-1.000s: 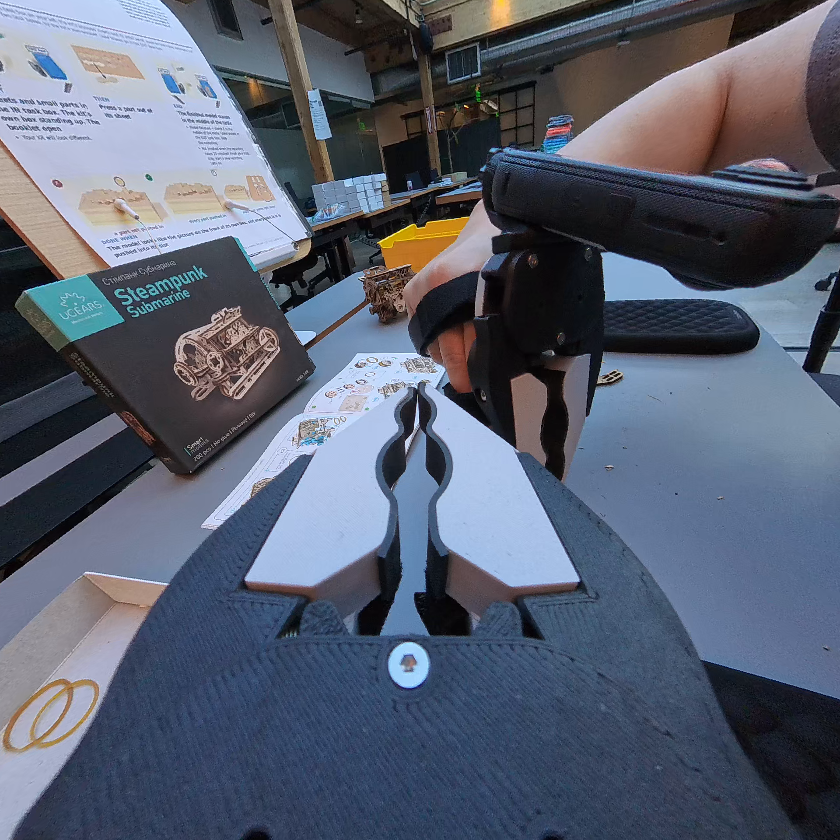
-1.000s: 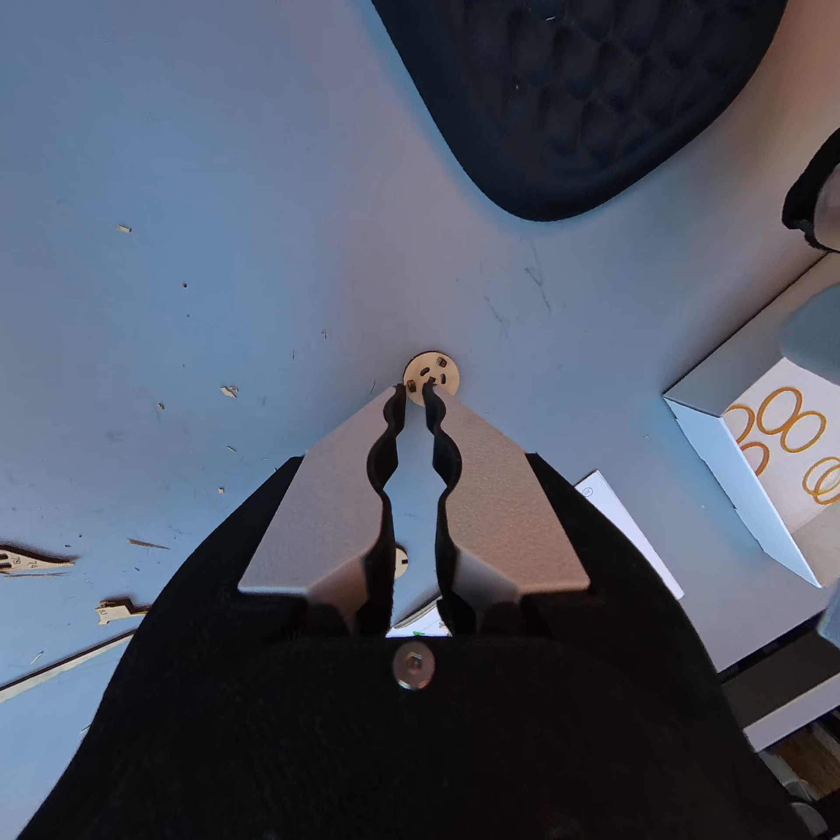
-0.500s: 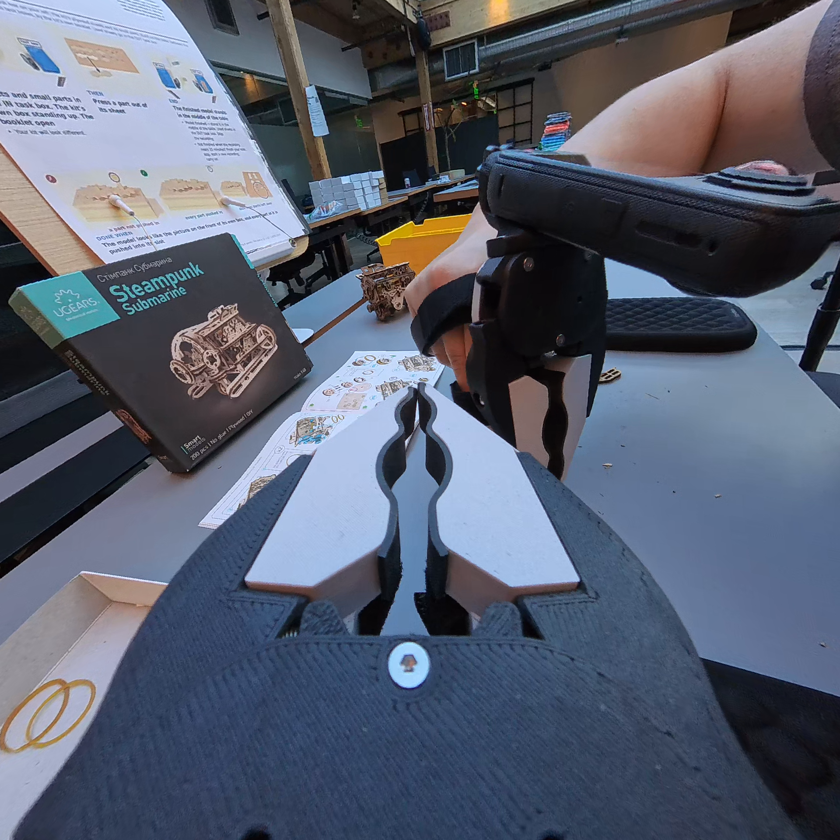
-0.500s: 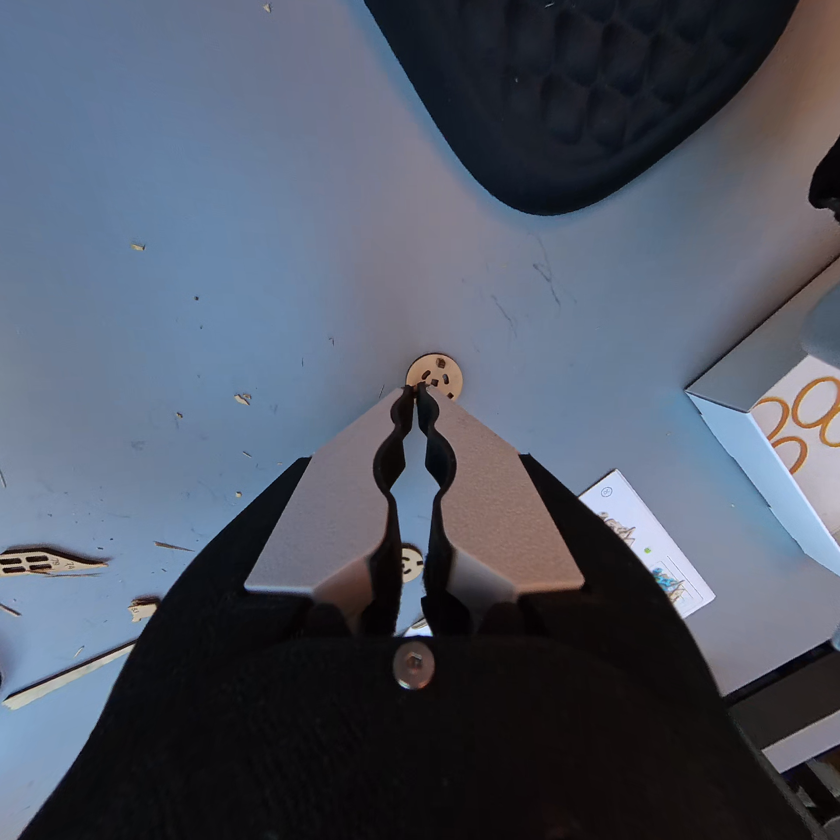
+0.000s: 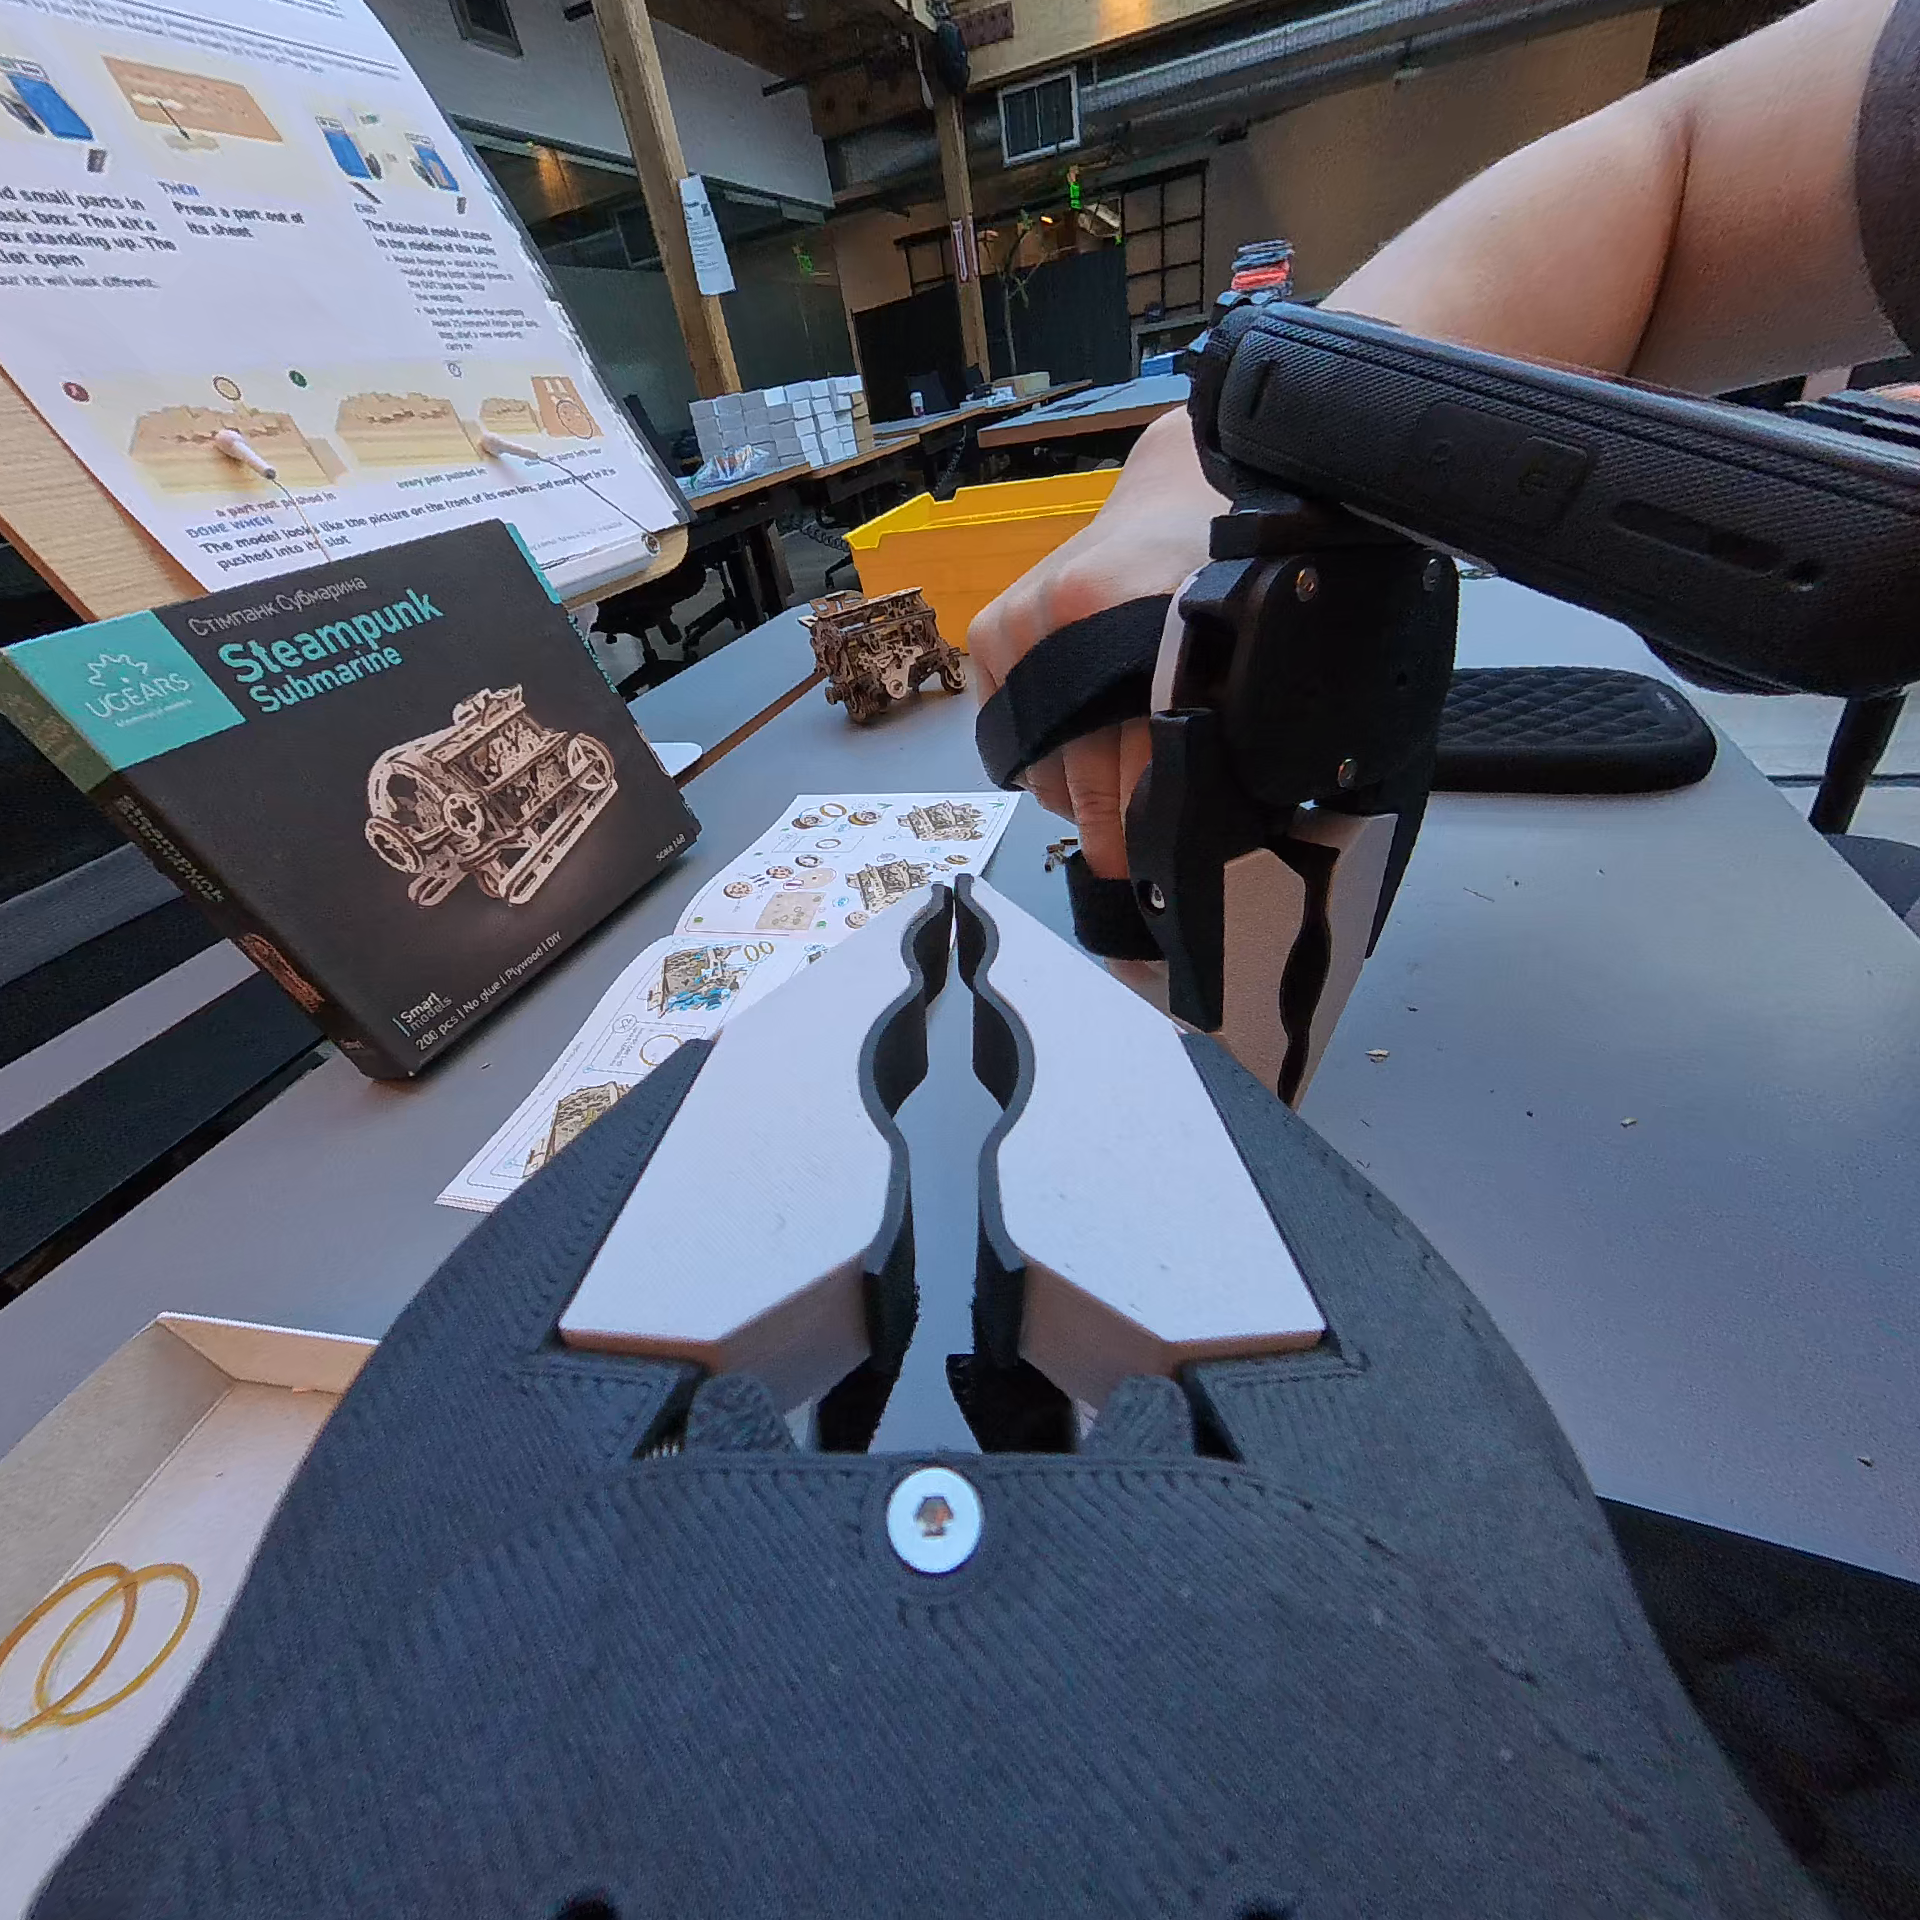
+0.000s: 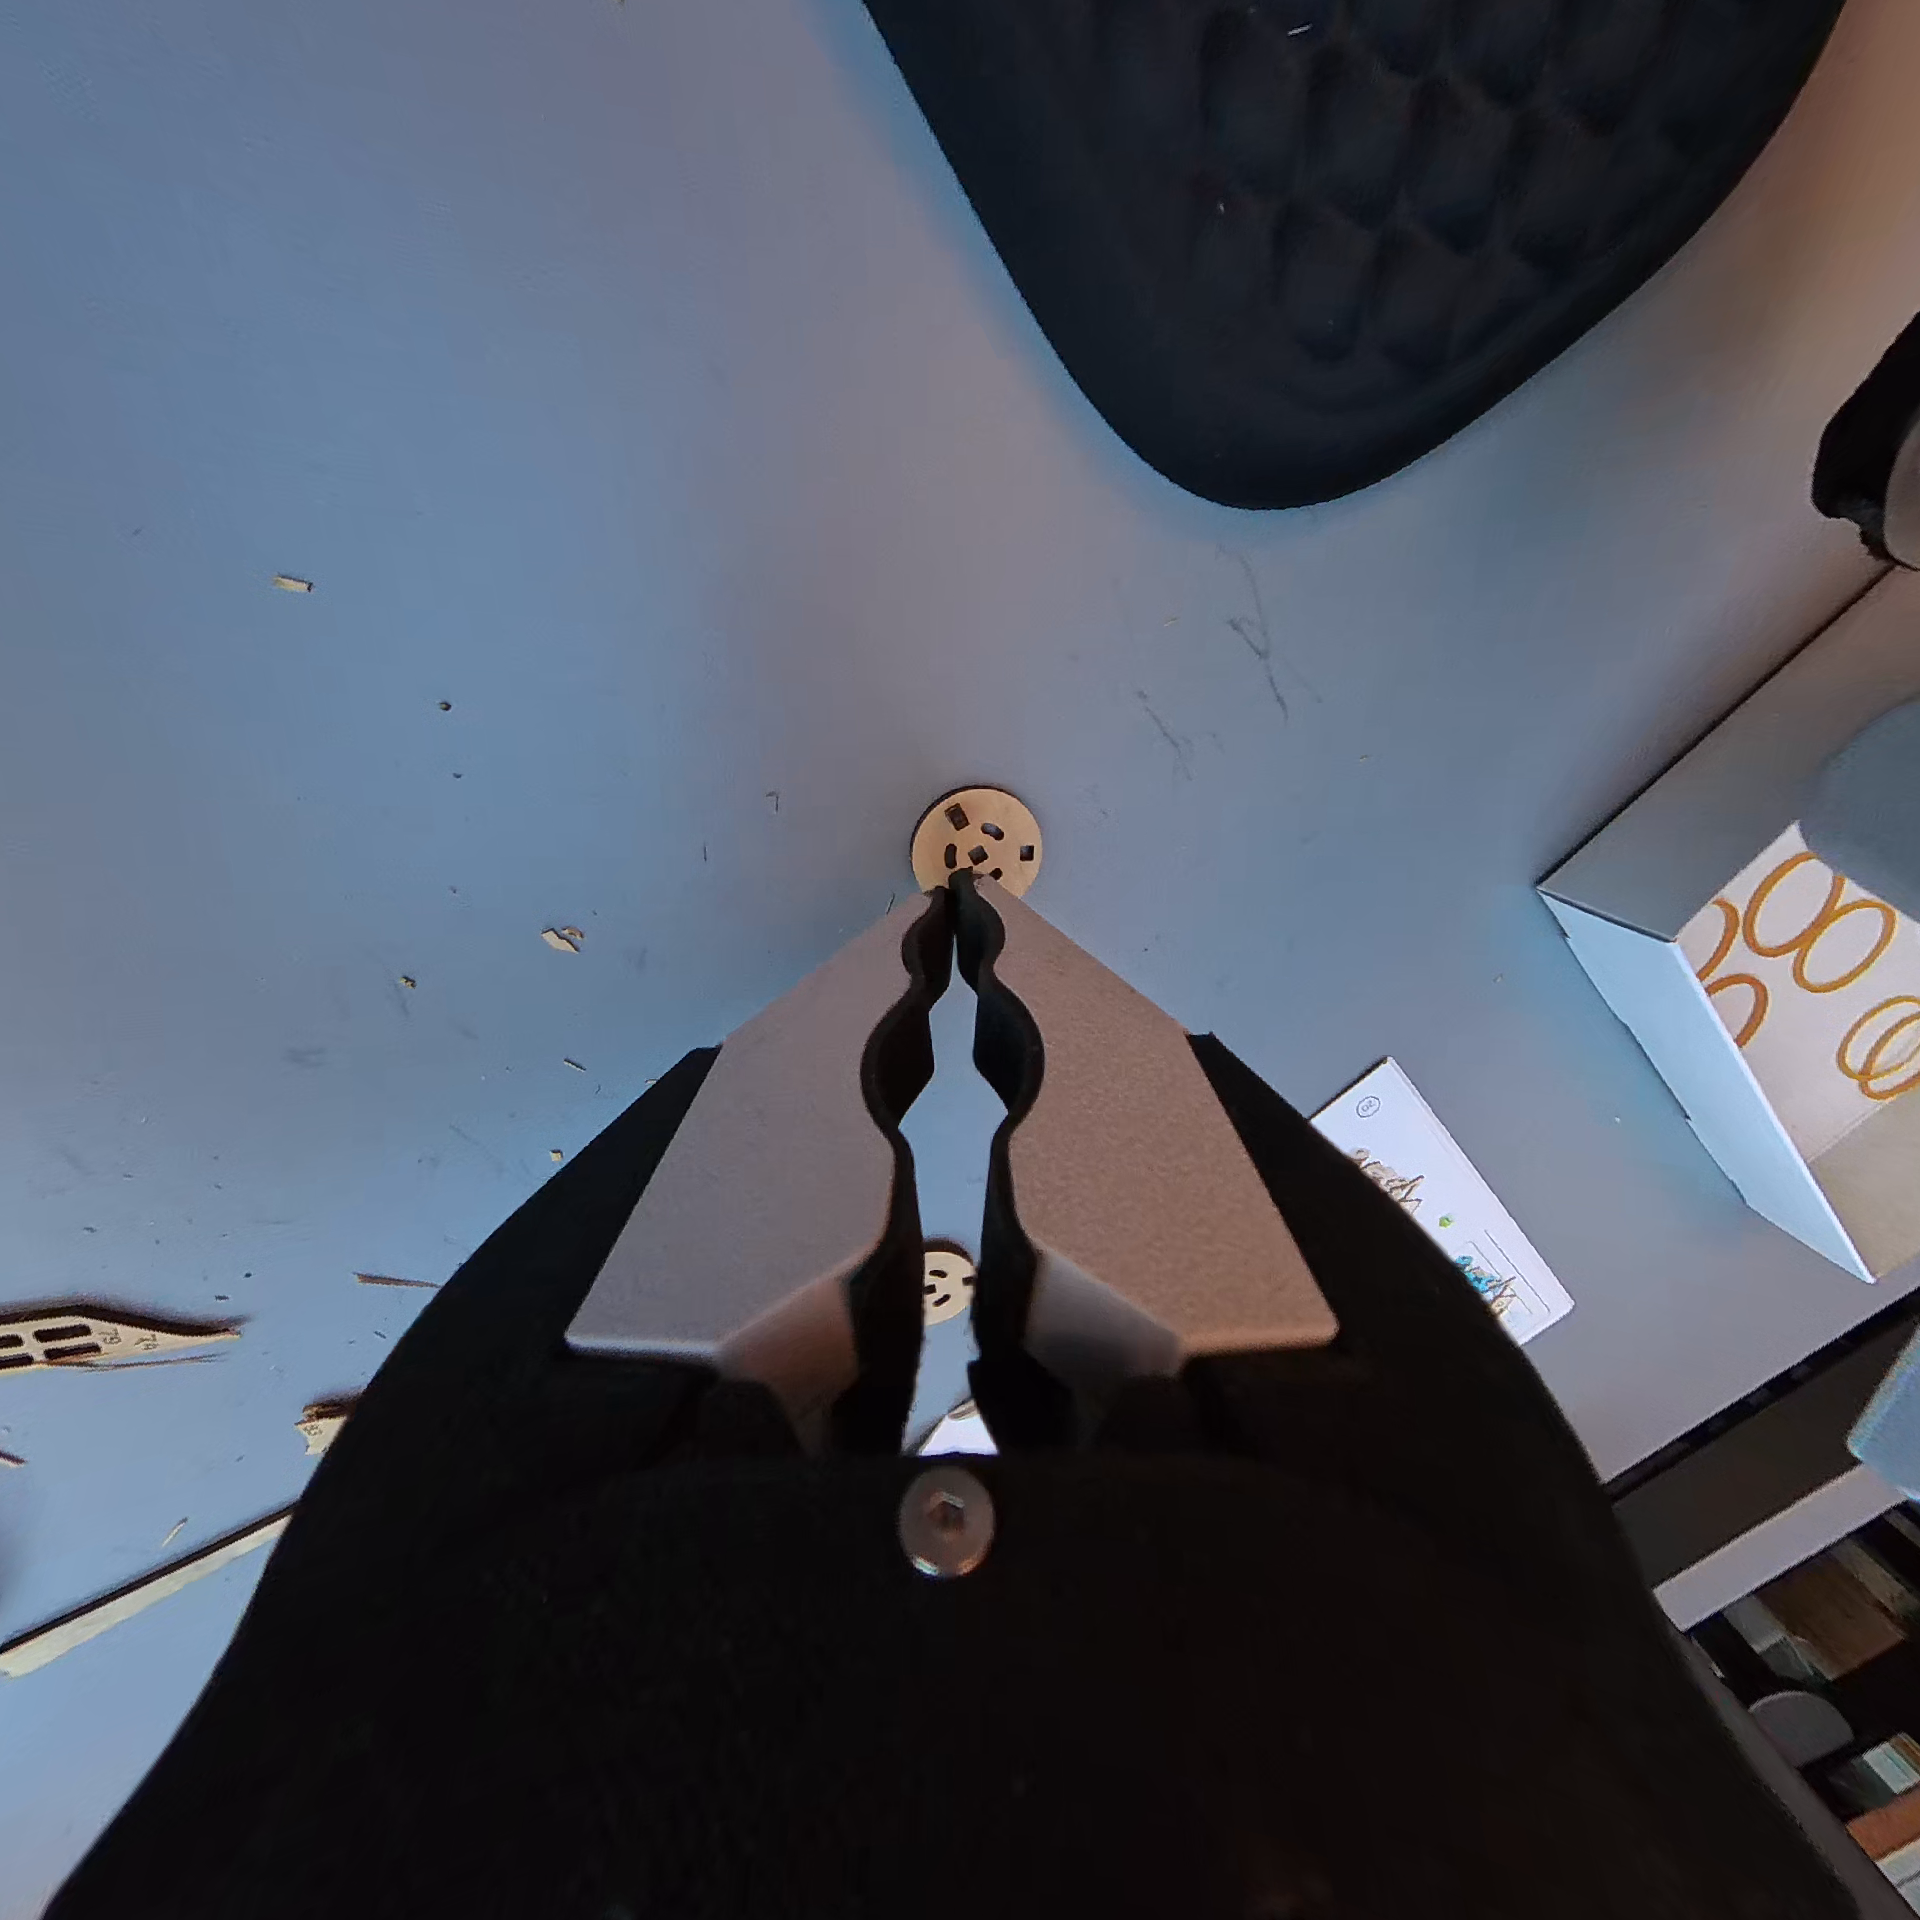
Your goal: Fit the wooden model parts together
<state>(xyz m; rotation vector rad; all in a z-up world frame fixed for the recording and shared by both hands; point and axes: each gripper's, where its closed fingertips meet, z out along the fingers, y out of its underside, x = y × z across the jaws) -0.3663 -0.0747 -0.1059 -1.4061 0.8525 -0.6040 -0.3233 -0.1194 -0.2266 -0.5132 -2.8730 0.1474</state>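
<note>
My right gripper [image 6: 961, 891] has been narrowing over the last second: its fingers [image 6: 1101, 1122], spread earlier, are now pressing together at the tips on the near edge of the small wooden disc [image 6: 977, 840], which is lying flat on the grey surface [image 6: 520, 416] at 12 o'clock of them. I am pointing this gripper straight down. My left gripper [image 5: 954, 896] is staying level above the surface, fingers pressed together on nothing, aimed toward the instruction booklet [image 5: 831, 883]
</note>
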